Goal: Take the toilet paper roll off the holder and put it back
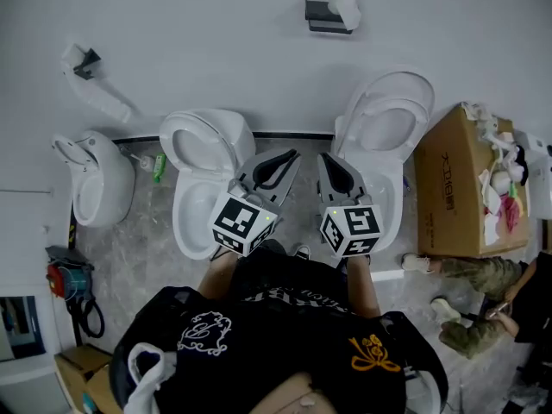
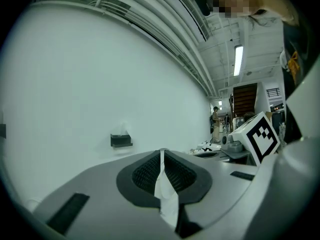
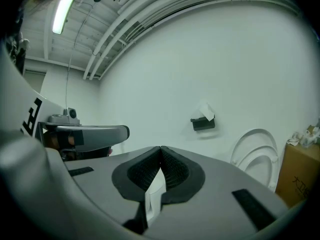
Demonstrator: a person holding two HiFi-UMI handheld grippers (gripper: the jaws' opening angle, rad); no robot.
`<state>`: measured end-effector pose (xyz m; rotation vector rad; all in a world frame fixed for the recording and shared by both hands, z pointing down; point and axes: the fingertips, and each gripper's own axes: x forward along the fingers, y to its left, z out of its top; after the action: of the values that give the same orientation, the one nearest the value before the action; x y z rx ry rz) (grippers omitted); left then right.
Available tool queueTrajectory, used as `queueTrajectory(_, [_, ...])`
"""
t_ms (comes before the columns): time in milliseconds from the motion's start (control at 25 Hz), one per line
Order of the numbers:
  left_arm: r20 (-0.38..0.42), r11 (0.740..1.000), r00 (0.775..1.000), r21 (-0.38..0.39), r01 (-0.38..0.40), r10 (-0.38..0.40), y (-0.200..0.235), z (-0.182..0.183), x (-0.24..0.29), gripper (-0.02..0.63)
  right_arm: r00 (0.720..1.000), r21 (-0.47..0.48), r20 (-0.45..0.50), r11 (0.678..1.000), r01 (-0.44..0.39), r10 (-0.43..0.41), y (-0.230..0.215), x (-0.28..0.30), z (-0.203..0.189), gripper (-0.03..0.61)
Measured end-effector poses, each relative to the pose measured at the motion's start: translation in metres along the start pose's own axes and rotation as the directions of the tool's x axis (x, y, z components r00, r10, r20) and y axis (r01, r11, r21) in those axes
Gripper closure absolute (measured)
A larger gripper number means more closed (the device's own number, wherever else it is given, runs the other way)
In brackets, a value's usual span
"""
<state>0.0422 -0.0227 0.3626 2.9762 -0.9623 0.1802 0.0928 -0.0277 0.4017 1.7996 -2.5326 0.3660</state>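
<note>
A bystander in camouflage trousers is cut off by the head view's right edge, so we see little beyond legs and shoes. In the left gripper view the holder is so small that we barely make out the toilet paper roll on it. The distant figure is too small to describe.

A left toilet and a right toilet, both white with lids raised, stand against a white wall. Further left is a white urinal, with a green bottle on the floor between. At the right stands an open cardboard box, with a person in camouflage trousers just beside it.
</note>
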Motion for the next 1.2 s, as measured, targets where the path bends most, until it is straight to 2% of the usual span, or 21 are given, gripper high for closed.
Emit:
queueTrajectory(320, [-0.038, 1.000, 0.999, 0.009, -0.017, 0.017, 0.018, -0.004, 0.015, 0.577, 0.999, 0.048, -0.027, 0.999, -0.019, 0.020, -0.012, 0.023, -0.015, 0.565])
queueTrajectory(480, [-0.034, 1.000, 0.999, 0.011, -0.010, 0.011, 0.029, -0.001, 0.043, 0.577, 0.999, 0.053, -0.031, 0.999, -0.008, 0.010, -0.036, 0.036, -0.013, 0.565])
queueTrajectory(680, [-0.034, 0.999, 0.999, 0.024, 0.021, -0.020, 0.060, 0.000, 0.083, 0.577, 1.000, 0.054, 0.007, 0.998, 0.028, -0.029, -0.070, 0.076, 0.007, 0.565])
queueTrajectory(960, [-0.010, 0.998, 0.999, 0.048, 0.045, -0.045, 0.125, 0.016, 0.136, 0.577, 0.997, 0.015, 0.047, 0.998, 0.056, -0.057, -0.102, 0.148, 0.045, 0.565])
queueTrajectory(1200, [-0.013, 0.996, 0.997, 0.050, 0.076, -0.075, 0.169, 0.018, 0.174, 0.577, 0.992, -0.022, 0.064, 0.993, 0.112, -0.110, -0.134, 0.198, 0.073, 0.565])
